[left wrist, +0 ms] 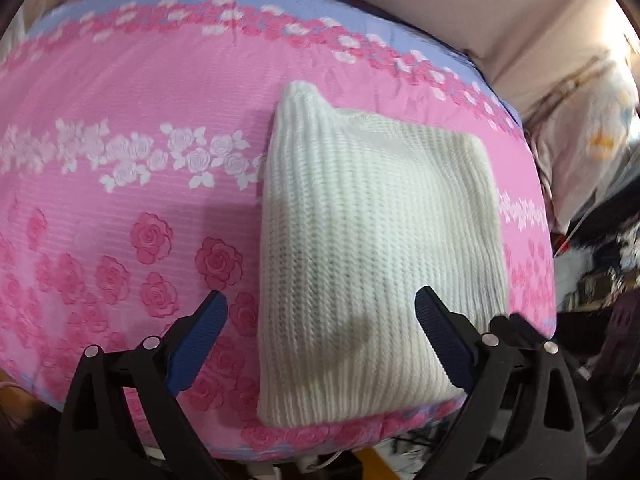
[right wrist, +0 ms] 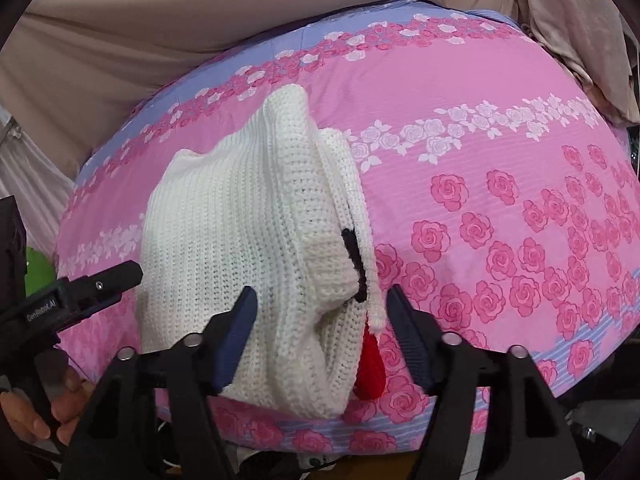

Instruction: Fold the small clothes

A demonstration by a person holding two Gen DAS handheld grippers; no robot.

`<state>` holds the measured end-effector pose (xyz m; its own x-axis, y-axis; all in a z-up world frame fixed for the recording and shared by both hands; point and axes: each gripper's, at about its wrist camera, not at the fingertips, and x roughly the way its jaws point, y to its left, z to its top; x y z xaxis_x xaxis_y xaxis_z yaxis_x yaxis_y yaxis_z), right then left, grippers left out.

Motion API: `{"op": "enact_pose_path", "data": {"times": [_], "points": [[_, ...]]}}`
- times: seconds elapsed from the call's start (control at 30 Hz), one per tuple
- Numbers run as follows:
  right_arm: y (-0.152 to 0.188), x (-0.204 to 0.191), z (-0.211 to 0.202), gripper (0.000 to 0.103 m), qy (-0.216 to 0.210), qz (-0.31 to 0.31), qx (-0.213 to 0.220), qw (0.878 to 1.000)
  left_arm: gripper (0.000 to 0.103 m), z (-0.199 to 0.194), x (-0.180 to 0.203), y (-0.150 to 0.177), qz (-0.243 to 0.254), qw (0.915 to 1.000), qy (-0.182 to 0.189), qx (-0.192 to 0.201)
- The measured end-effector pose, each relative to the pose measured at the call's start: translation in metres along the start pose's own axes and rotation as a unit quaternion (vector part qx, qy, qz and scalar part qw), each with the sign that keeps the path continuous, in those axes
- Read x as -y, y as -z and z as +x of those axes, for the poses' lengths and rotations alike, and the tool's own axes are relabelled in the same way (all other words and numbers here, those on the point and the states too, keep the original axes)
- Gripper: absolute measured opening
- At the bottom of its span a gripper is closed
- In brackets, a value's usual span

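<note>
Both claws stand apart, gripping nothing: the left claw (left wrist: 320,312) and right claw (right wrist: 322,306) straddle the near edges of the folded white knit garment (left wrist: 360,240) on the rose-print bed (left wrist: 120,160); soft, light, floppy knit, best pinched at a doubled edge

We found the pink bedspread (left wrist: 120,208) open left of the white knit (left wrist: 372,240) — pillows (left wrist: 588,132) crowded the far right.

Legible text: "GenRobot.AI", white print on the black body of the left gripper (right wrist: 100,286), at the left edge of the right wrist view. No other text legible in either view.
</note>
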<state>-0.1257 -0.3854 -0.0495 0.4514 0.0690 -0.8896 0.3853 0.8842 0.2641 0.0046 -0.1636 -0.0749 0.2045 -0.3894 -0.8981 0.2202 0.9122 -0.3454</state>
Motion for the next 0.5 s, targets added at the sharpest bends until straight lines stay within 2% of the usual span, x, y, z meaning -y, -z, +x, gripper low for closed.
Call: {"op": "enact_pose_path", "data": {"times": [0.07,0.1,0.13,0.2,0.23,0.27,0.3,0.33,0.37,0.4,0.5], "points": [[0.0,0.004,0.025,0.068,-0.009,0.014,-0.033,0.999,0.093,0.019,-0.009,-0.007,-0.027,0.9992,0.006,-0.027],[0.0,0.009,0.04,0.072,-0.023,0.035,-0.053,0.998,0.093,0.027,-0.012,-0.009,-0.036,0.9987,0.008,-0.035],[0.0,0.012,0.048,0.078,-0.032,0.052,-0.056,0.997,0.093,0.034,-0.014,-0.009,-0.043,0.9981,0.014,-0.042],[-0.003,0.018,0.056,0.076,-0.053,0.08,-0.047,0.994,0.093,0.045,-0.017,-0.01,-0.056,0.9963,0.034,-0.056],[-0.005,0.019,0.057,0.073,-0.061,0.087,-0.044,0.993,0.091,0.047,-0.016,-0.01,-0.06,0.9951,0.048,-0.062],[-0.007,0.02,0.058,0.058,-0.069,0.092,-0.042,0.992,0.078,0.048,-0.012,-0.01,-0.058,0.9936,0.067,-0.07],[-0.009,0.02,0.058,0.045,-0.084,0.098,-0.046,0.991,0.071,0.047,-0.007,-0.011,-0.051,0.9937,0.065,-0.075],[-0.012,0.021,0.056,0.037,-0.089,0.105,-0.049,0.989,0.064,0.044,-0.001,-0.011,-0.043,0.9944,0.062,-0.074],[-0.015,0.02,0.051,0.035,-0.094,0.109,-0.047,0.989,0.053,0.037,0.004,-0.013,-0.033,0.9947,0.065,-0.072],[-0.017,0.018,0.042,0.033,-0.101,0.109,-0.038,0.988,0.048,0.029,0.008,-0.015,-0.029,0.9943,0.073,-0.072],[-0.025,0.004,0.002,0.031,-0.129,0.107,-0.001,0.986,0.044,-0.009,0.021,-0.024,-0.016,0.9921,0.111,-0.057]]}}
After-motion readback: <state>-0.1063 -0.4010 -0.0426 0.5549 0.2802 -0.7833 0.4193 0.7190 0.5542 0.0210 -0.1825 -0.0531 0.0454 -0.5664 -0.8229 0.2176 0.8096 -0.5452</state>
